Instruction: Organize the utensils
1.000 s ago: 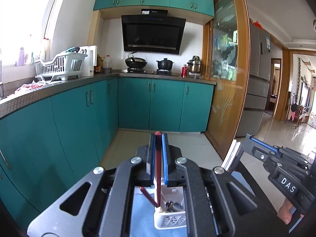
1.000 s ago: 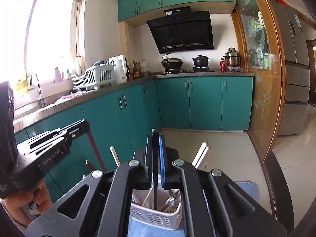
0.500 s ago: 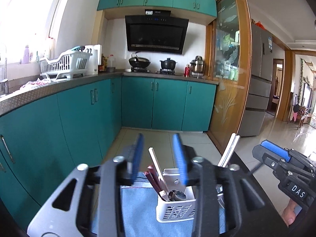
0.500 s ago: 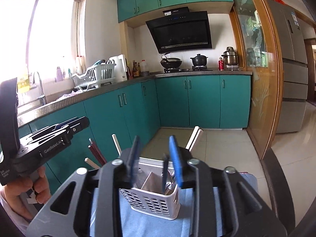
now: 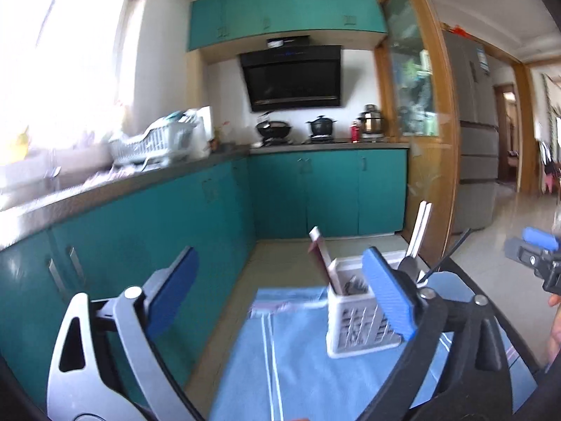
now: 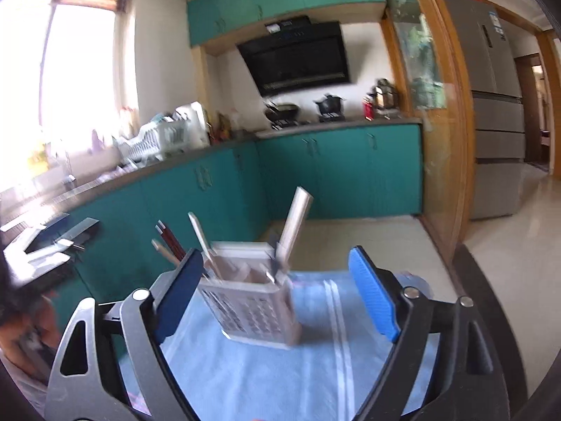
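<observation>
A white slotted utensil caddy [image 5: 354, 319] stands on a light blue cloth [image 5: 301, 361]; it also shows in the right wrist view [image 6: 252, 308]. It holds dark red chopsticks [image 6: 170, 238], pale chopsticks [image 6: 201, 238], a white pair [image 5: 419, 231] and metal utensils. My left gripper [image 5: 280, 291] is wide open and empty, to the left of the caddy and back from it. My right gripper [image 6: 277, 291] is wide open and empty, with the caddy seen between its blue pads. The frames are motion-blurred.
The cloth lies on a dark round table [image 6: 491, 301]. Teal floor cabinets [image 5: 175, 231] and a grey counter with a white dish rack [image 5: 150, 144] run along the left. A wood-framed glass partition [image 5: 431, 140] and a fridge [image 6: 498, 112] stand on the right.
Both grippers have let go of the utensils they held, opened wide and pulled back from the caddy. The dark red chopstick and a dark utensil now stand in it.
</observation>
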A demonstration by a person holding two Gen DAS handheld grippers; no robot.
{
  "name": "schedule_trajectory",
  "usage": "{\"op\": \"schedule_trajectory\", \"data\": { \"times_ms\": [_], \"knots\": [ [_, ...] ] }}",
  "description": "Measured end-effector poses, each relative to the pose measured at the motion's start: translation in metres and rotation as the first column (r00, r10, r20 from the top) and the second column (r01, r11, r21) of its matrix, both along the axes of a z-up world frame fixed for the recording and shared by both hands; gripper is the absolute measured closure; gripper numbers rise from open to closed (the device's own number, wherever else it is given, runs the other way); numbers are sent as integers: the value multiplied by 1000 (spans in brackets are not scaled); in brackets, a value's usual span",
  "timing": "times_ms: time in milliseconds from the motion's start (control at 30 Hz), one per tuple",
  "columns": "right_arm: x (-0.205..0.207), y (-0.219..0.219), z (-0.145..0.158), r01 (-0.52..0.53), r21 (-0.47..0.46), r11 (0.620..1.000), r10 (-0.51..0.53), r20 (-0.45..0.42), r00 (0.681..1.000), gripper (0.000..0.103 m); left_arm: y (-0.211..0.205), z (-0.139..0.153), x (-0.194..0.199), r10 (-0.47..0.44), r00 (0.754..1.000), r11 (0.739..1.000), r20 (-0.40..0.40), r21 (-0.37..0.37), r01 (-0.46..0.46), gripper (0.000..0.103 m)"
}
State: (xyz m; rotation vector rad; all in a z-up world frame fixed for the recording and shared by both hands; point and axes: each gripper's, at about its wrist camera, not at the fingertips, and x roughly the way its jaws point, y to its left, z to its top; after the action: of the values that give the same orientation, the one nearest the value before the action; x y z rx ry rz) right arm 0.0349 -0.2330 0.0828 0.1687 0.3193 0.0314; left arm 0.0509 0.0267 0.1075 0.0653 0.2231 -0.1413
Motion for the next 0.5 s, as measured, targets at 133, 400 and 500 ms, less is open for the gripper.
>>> {"op": "schedule_trajectory", "data": {
  "times_ms": [133,400,500],
  "knots": [
    [-24,-13,-26,51,73,996,-47,-56,997,14,25,-24,-16,-2,993,994,-116,-110,-11,6],
    [-49,12,-56,92,47,995,-85,-138,987,14,9,-53,-52,7,987,1000,-161,-4,-8,6],
    [-56,24,-56,92,21,996,-88,-130,988,11,5,-48,-59,-2,988,1000,-155,0,2,4]
  ]
}}
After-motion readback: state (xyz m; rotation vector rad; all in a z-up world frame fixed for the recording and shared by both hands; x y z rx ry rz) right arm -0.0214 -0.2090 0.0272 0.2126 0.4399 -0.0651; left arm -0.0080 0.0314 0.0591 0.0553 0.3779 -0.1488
